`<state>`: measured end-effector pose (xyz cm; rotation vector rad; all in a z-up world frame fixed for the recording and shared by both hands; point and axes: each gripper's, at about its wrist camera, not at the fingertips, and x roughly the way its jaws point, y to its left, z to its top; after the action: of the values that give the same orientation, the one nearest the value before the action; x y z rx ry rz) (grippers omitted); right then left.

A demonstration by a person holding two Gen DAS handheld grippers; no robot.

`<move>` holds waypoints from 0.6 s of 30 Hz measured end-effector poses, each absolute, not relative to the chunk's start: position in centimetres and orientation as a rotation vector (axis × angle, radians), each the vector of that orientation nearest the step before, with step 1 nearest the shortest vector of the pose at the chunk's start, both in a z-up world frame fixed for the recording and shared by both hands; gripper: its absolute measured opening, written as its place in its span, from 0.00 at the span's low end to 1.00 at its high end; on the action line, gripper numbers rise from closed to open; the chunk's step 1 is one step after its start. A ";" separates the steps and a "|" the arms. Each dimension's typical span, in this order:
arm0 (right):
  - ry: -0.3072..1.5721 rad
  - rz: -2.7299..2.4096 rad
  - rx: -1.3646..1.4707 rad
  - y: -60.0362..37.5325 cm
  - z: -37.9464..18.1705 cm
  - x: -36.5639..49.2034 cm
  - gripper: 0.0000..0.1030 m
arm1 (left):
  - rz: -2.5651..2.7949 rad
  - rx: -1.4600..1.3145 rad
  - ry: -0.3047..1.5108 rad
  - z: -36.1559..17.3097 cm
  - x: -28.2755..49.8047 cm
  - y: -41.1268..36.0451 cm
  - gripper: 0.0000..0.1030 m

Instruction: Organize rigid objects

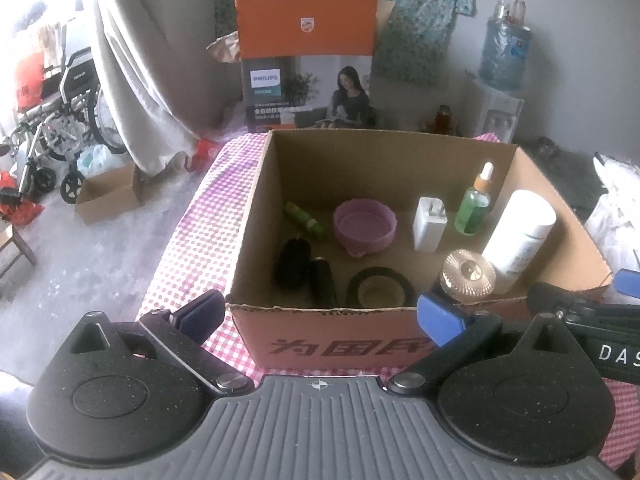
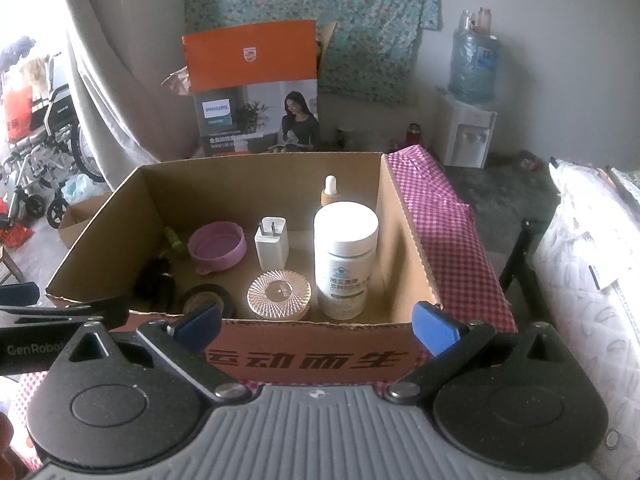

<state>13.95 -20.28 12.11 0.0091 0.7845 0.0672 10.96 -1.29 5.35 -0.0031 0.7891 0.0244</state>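
Left tool (image 1: 320, 316) and right tool (image 2: 316, 322) spread wide, empty

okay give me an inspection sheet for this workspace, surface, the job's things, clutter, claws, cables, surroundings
Surface: pink checked tablecloth under an open cardboard box.
Job's things: in the box, purple bowl, white charger, green dropper bottle, white bottle, ribbed gold-lidded jar, tape roll, two black items, small green tube.
Clutter: nothing seen on the cloth.
Claws: left claw open, empty; right claw open, empty; both before the box.
Cables: nothing seen.
Surroundings: Philips carton, wheelchair, water dispenser.
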 end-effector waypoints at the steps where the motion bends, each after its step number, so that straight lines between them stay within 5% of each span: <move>1: 0.785 0.066 0.010 -20.3 12.1 14.0 1.00 | 0.025 -0.001 0.788 5.3 10.9 -1.3 1.00; 18: 0.782 0.061 0.015 -20.9 12.2 13.8 1.00 | 0.028 0.012 0.782 5.6 10.9 -1.5 0.99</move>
<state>13.84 -20.88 12.19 0.0145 0.7820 0.0607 10.87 -1.55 5.63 0.0122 0.7821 0.0285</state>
